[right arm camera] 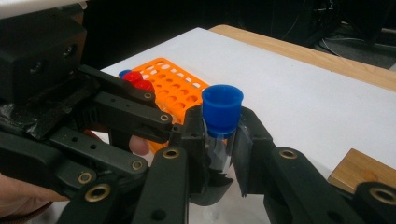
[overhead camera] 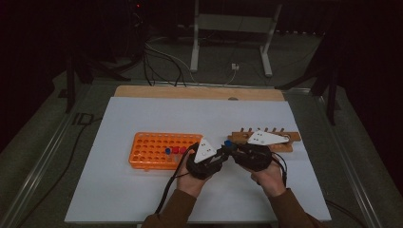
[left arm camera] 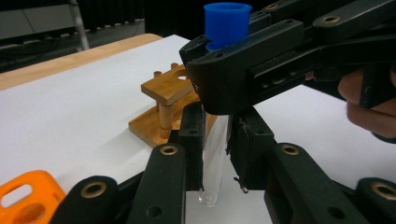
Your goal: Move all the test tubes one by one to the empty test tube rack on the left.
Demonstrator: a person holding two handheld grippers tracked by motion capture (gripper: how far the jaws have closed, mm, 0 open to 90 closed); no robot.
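Observation:
A clear test tube (left arm camera: 214,161) with a blue cap (left arm camera: 226,23) stands upright between both grippers above the white mat. My left gripper (left arm camera: 215,128) is shut on the tube's lower half. My right gripper (right arm camera: 218,140) is shut on its upper part, just under the blue cap (right arm camera: 222,109). In the high view the two grippers meet tip to tip at the cap (overhead camera: 228,142), the left gripper (overhead camera: 219,153) coming from the left and the right gripper (overhead camera: 233,149) from the right. The tube's rounded bottom hangs a little above the mat.
An orange tube rack (overhead camera: 152,151) lies left of the grippers, with two red-capped tubes (overhead camera: 179,150) and a blue-capped one (overhead camera: 167,151) at its right end. A wooden rack (overhead camera: 287,138) stands to the right. The white mat (overhead camera: 142,114) covers the table.

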